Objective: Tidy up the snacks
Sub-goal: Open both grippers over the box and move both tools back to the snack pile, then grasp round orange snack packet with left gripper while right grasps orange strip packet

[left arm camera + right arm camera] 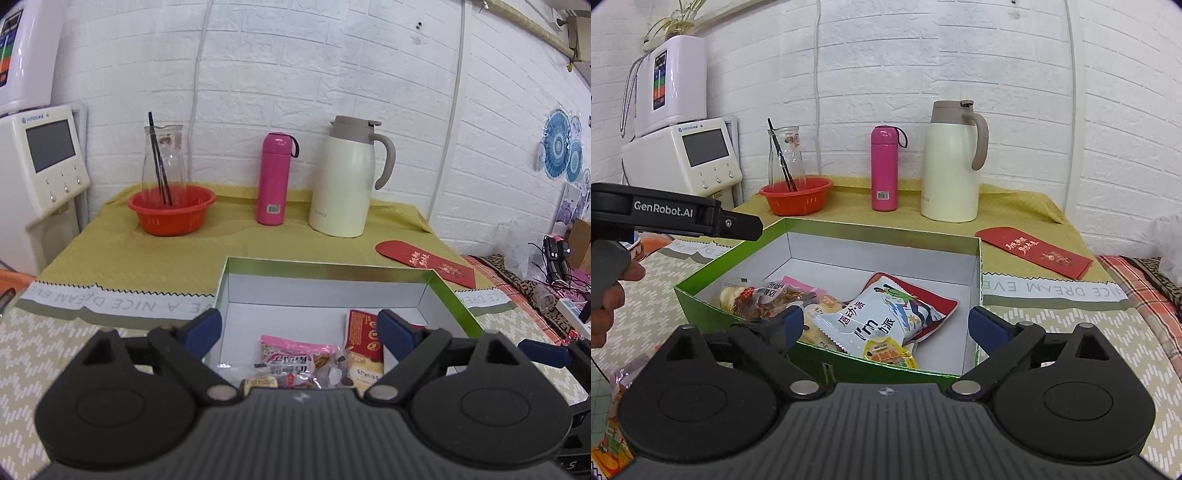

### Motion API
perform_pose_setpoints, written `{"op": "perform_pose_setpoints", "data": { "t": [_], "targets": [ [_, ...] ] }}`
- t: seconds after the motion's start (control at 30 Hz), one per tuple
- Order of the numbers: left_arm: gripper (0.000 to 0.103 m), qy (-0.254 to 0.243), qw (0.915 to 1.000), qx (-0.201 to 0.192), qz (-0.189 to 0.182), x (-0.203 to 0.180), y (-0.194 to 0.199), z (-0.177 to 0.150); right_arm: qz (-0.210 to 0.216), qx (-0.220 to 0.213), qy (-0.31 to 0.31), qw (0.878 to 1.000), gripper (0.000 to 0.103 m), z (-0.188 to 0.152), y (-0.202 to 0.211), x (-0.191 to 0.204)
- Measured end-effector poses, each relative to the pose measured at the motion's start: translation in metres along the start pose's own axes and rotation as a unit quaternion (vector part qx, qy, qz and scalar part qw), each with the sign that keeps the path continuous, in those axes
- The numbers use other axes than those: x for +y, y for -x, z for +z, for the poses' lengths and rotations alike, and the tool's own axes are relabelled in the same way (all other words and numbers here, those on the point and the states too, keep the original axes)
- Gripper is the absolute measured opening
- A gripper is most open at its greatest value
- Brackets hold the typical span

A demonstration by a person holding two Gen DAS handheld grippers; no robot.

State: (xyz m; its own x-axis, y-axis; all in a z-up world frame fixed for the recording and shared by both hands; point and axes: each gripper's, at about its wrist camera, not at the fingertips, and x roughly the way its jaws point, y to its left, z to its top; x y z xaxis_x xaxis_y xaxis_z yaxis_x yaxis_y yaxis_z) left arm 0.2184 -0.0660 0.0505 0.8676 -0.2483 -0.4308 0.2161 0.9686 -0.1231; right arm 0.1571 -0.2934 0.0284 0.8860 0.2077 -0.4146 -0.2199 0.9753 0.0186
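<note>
Green box (701, 291), white inside, sits at table front edge, holds snacks: blue-white chip bag (882, 317) centre, pink-wrapped pack (291, 350) w/ others at left.
L gripper (299, 328): jaws wide apart, nothing held, over box.
R gripper (886, 325): wide apart, empty, at box near wall.
Red envelope (1034, 251) by table right edge.

An open box (701, 284), green outside and white inside, sits on the cloth-covered table near its front edge. Snacks lie loose in its near half. A white and blue chip bag (882, 317) lies tilted over a red packet (945, 306). A small yellow packet (888, 352) rests against the near wall. Clear-wrapped snacks (757, 295) and a pink packet (291, 350) fill the left side.
</note>
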Motion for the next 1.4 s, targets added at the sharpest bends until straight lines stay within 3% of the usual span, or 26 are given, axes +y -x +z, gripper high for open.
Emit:
{"op": "perform_pose_setpoints", "data": {
  "t": [0.4,0.6,0.7,0.8,0.93,1.17,1.4],
  "targets": [
    [0.09,-0.007,0.9994,-0.034,0.005,-0.015,0.07,-0.004,0.003,-0.049,0.028,0.998,0.103,0.007,0.063,0.021],
    [0.09,0.002,0.9983,-0.036,-0.046,-0.016,0.11,-0.022,0.0,-0.08,0.04,0.996,0.103,0.0,0.108,0.03],
    [0.09,-0.001,0.9985,-0.029,-0.046,-0.019,0.126,-0.037,-0.001,-0.085,0.035,0.996,0.103,-0.011,0.125,0.03],
    [0.09,0.008,0.9988,-0.021,-0.044,-0.018,0.137,-0.059,-0.004,-0.079,0.019,0.997,0.103,-0.025,0.136,0.027],
    [0.09,0.039,0.9967,-0.002,-0.071,-0.009,0.149,-0.091,-0.015,-0.055,-0.002,0.998,0.103,-0.05,0.142,0.026],
    [0.09,0.043,0.9968,0.046,-0.049,0.0,0.157,-0.131,-0.014,0.004,-0.025,1.0,0.103,-0.086,0.129,0.033],
    [0.09,0.04,0.9968,0.061,-0.035,0.012,0.157,-0.143,-0.001,0.005,0.011,1.0,0.103,-0.08,0.106,0.04]
  ]
}}
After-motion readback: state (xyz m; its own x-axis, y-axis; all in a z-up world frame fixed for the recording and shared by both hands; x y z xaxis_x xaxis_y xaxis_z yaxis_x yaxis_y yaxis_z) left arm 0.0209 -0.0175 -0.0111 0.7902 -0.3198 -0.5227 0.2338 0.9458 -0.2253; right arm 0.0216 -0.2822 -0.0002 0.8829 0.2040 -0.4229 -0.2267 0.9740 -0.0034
